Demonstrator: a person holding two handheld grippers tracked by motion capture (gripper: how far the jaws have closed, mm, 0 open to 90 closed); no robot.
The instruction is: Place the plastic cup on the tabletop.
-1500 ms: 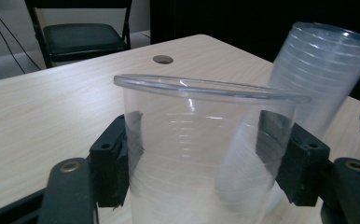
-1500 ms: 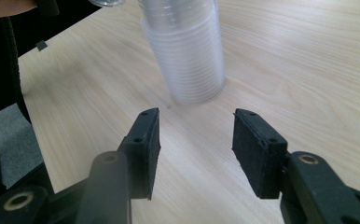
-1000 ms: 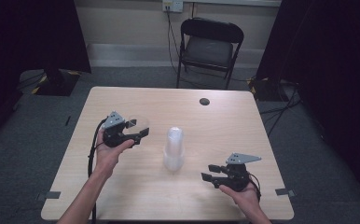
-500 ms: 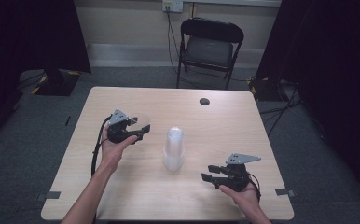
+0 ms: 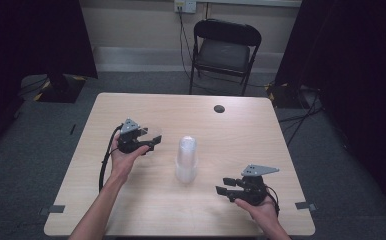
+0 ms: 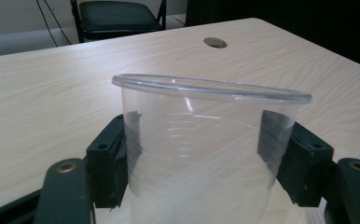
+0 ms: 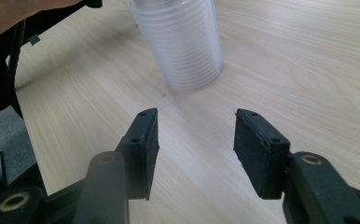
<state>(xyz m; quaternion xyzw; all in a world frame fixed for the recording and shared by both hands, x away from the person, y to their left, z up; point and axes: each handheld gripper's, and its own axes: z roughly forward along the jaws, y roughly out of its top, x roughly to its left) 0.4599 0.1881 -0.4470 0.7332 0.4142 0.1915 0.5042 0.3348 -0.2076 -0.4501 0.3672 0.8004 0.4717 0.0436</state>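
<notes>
Left hand-held gripper [image 5: 148, 140] drifting slightly toward the counter's [image 5: 261, 125] far edge, clamping a clear cup [image 6: 206, 149], right hand-held gripper [image 5: 226, 190] resting near the front-right corner, jaws parted, cup stack [image 5: 186, 159] standing mid-counter.

I see a clear, glossy plastic cup [image 6: 206, 149] at the frame's centre, between my matt black rubbery pads [image 6: 110, 163]. The table [image 5: 261, 130] is pale, smooth wood-grain laminate. At centre, a stack [image 5: 186, 159] of translucent ribbed plastic cups.
</notes>
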